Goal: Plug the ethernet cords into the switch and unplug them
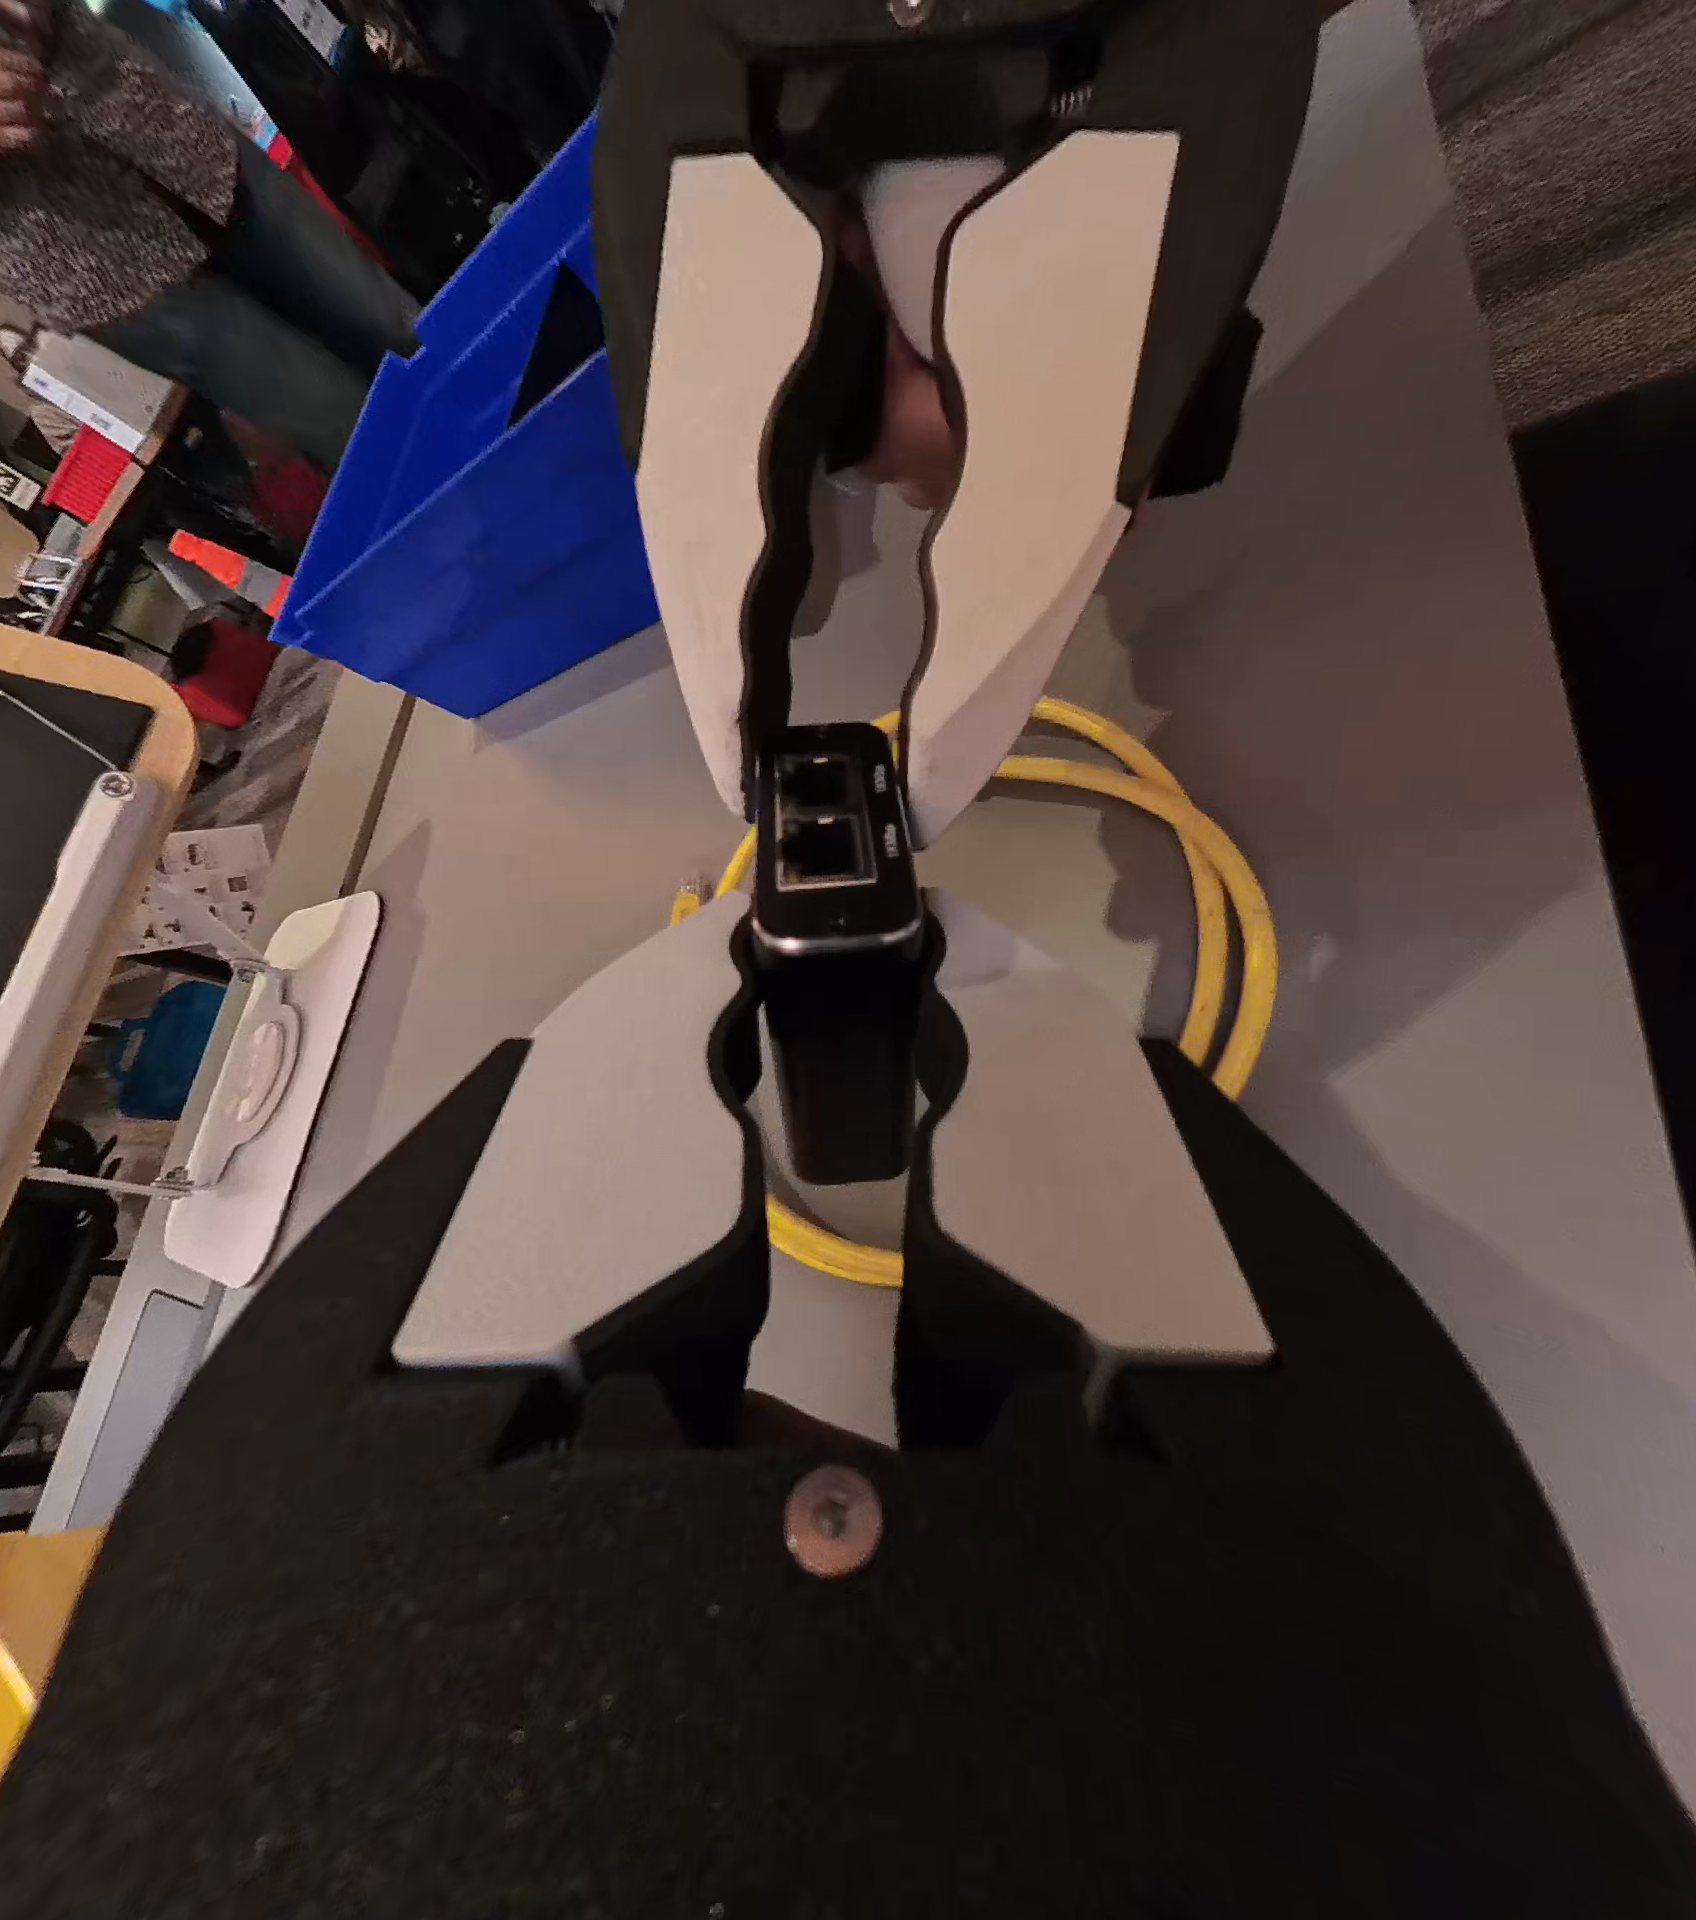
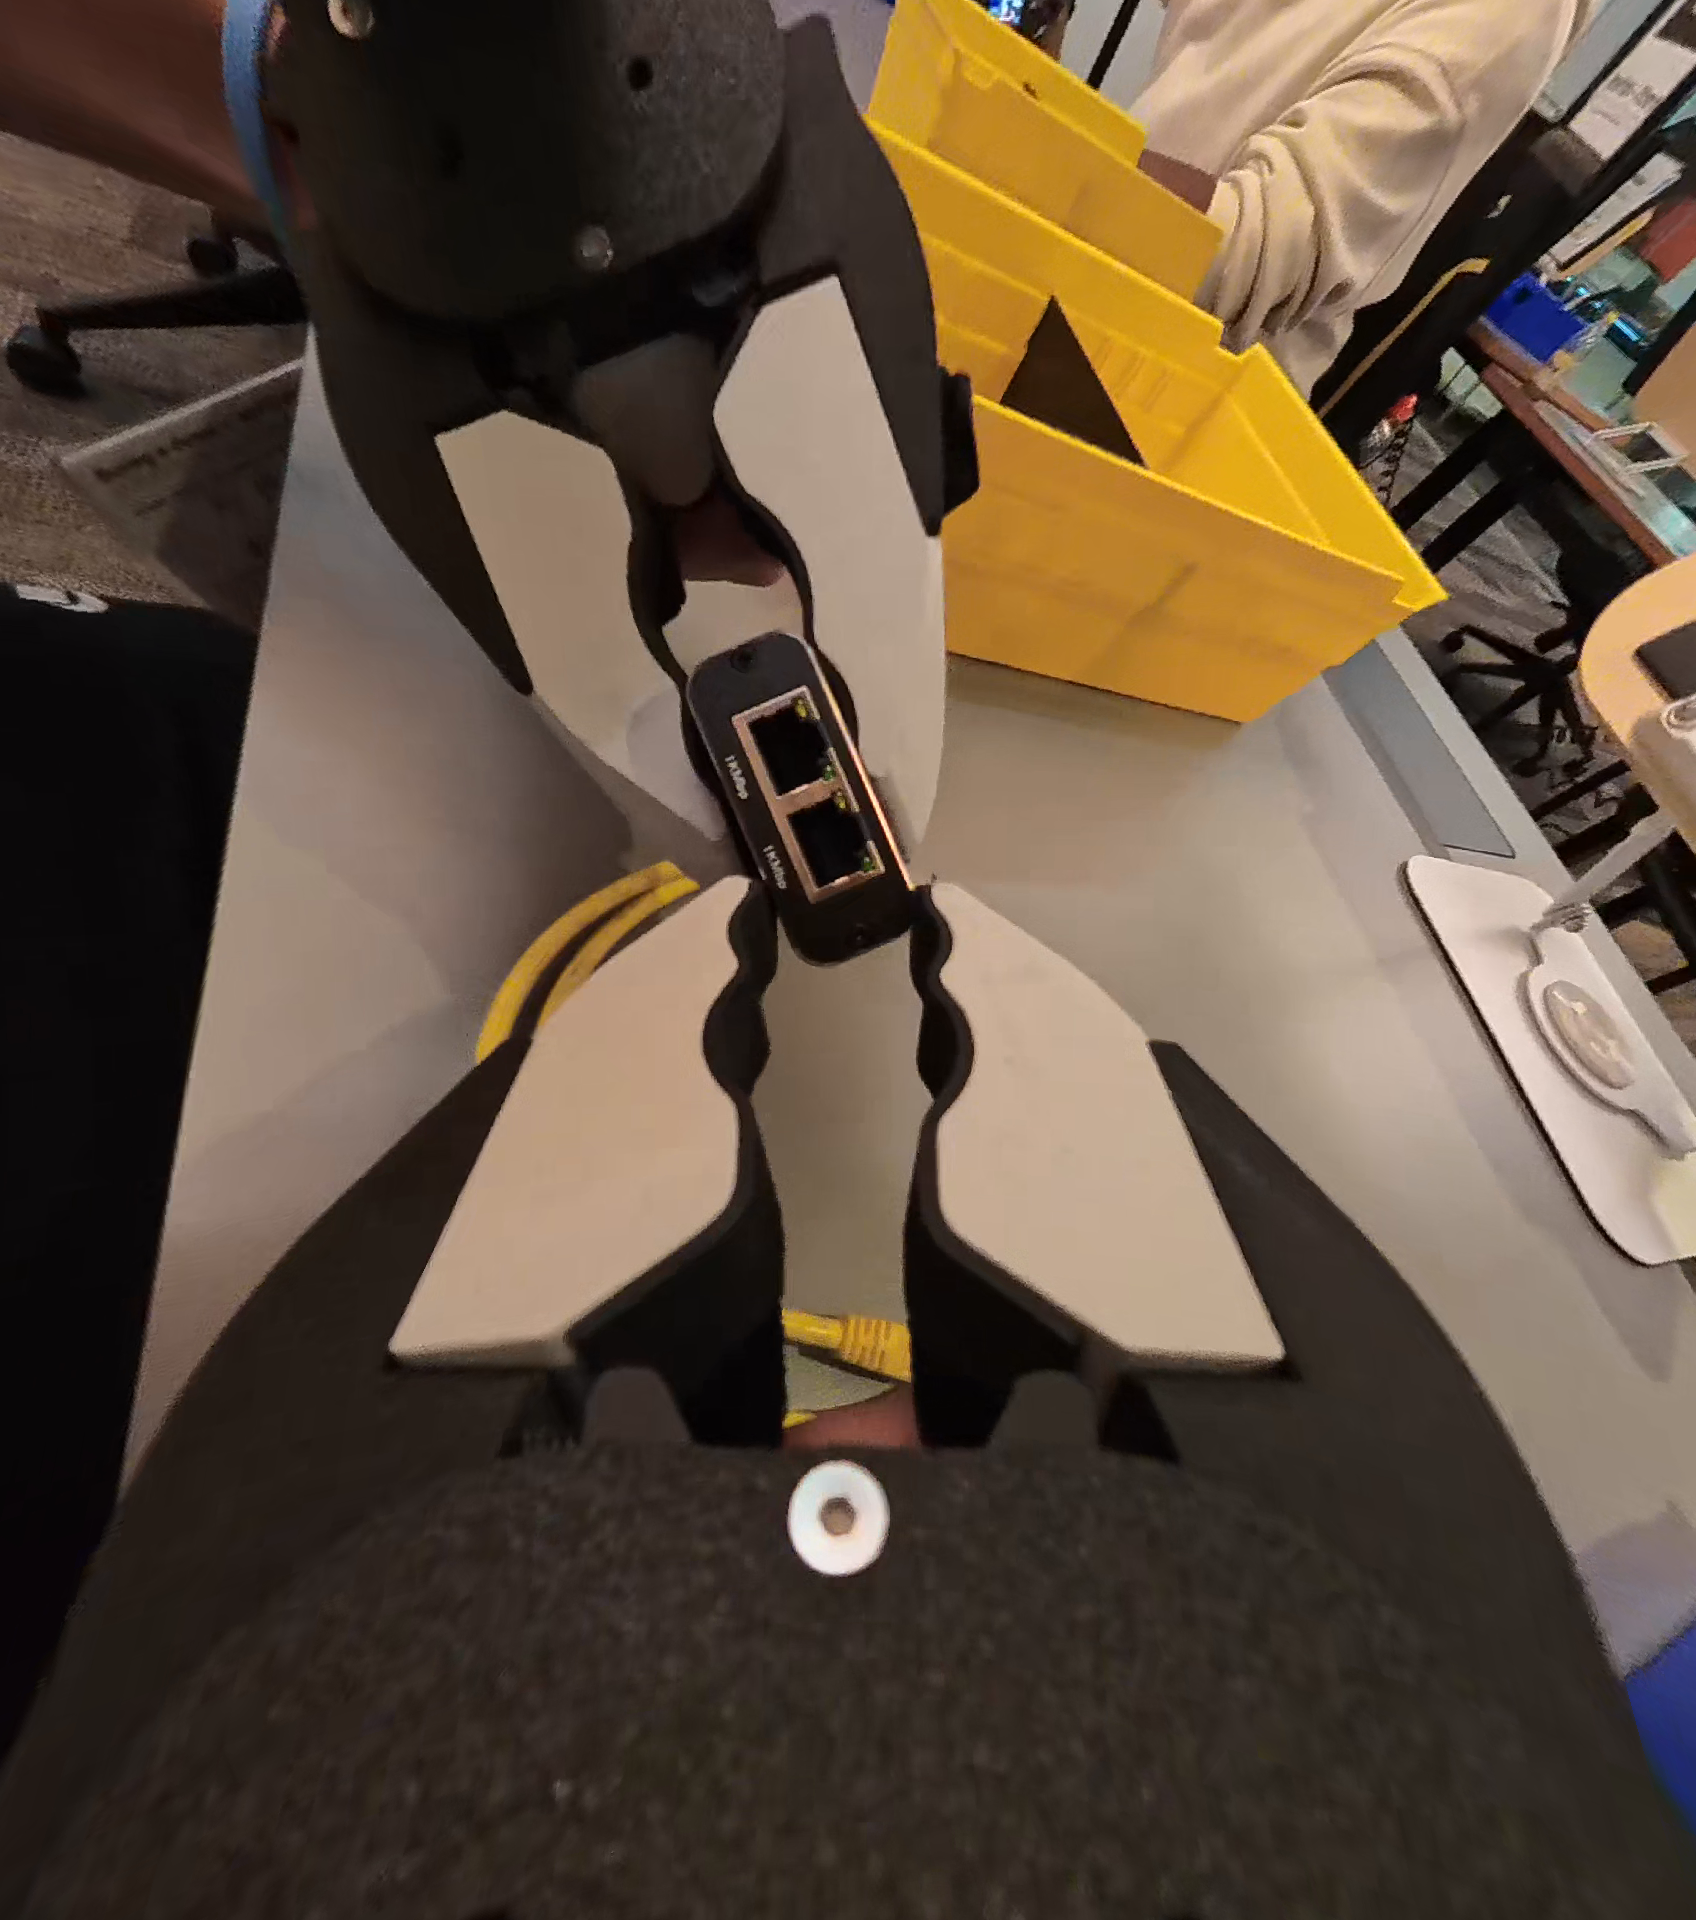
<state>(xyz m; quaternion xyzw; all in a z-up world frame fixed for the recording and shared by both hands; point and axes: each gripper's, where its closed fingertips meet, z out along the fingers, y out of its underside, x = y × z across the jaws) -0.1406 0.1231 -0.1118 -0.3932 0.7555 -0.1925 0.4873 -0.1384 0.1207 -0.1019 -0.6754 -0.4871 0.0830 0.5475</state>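
1. We have the switch lifted off the tabletop, in the air between the two grippers. It hangs roughly over the middle of the tabletop, well in from every edge.
2. The left gripper has its fingers clamped on the long black body of the switch, with the port face turned away from its camera. We judge this grip is chosen so that the two sockets stay free and squarely presented to the other side.
3. The right gripper faces those sockets head-on. Its fingers stand a little apart, about the width of the switch, and its tips flank the end of the port face. We cannot tell whether they press on the housing or only sit beside it.
4. Both sockets are empty, so we read no plugging as done yet. The right gripper's place at the switch looks to us like steadying or re-seating it, not inserting anything.
5. The yellow ethernet cord lies coiled on the tabletop directly below the grippers. It sits nearer the edge bordered by dark fabric than the edge where the yellow bins stand. One connector shows through the gap between the right fingers, loose and ungripped.
6. We think the next move needs the right gripper to leave the switch and go down for that connector. The left one would keep the sockets level and steady.
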